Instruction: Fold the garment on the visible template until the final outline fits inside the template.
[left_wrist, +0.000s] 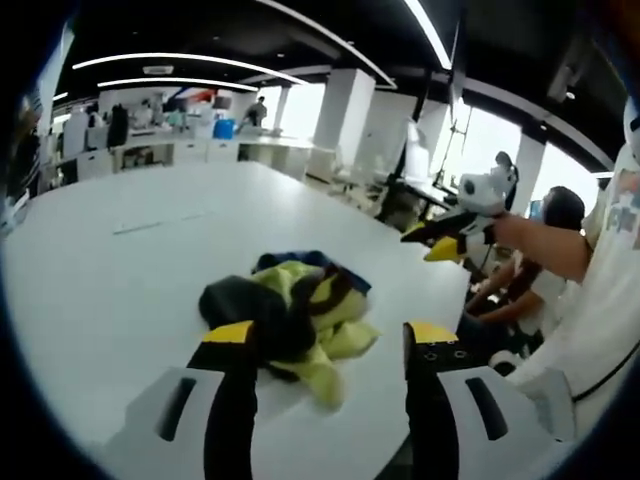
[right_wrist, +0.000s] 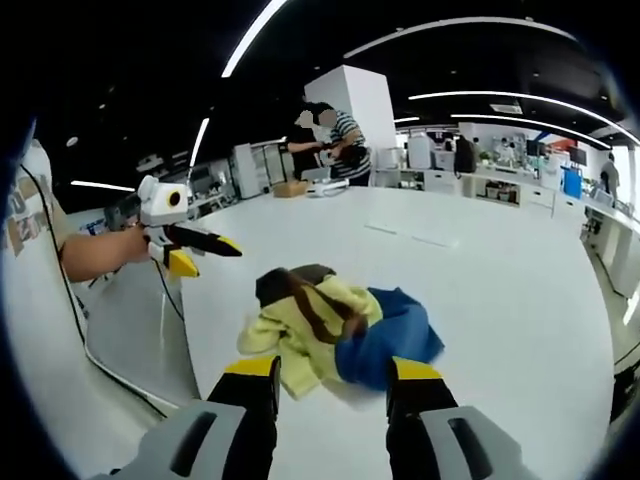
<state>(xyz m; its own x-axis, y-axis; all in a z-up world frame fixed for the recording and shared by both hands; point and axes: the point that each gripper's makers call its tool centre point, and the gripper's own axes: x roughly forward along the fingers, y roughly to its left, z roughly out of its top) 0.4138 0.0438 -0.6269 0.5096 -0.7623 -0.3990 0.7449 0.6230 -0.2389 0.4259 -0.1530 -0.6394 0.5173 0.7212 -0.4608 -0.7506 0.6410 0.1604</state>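
A crumpled garment (left_wrist: 295, 305) in yellow, black and blue lies in a heap on the white table (left_wrist: 120, 290), near its edge. My left gripper (left_wrist: 332, 340) hovers just short of the heap, open, holding nothing. In the right gripper view the same garment (right_wrist: 335, 325) shows yellow on the left and blue on the right. My right gripper (right_wrist: 335, 370) is open just in front of it. The right gripper (left_wrist: 450, 238) also appears in the left gripper view, held in the air off the table edge. In the right gripper view the left gripper (right_wrist: 190, 250) hangs in the air at the left.
Faint line marks (left_wrist: 150, 225) cross the table (right_wrist: 500, 300) beyond the garment. A person (left_wrist: 545, 260) sits beside the table edge. People (right_wrist: 330, 130) stand at the far end by a white column (right_wrist: 355, 100). Desks and shelves (left_wrist: 170, 145) line the back of the room.
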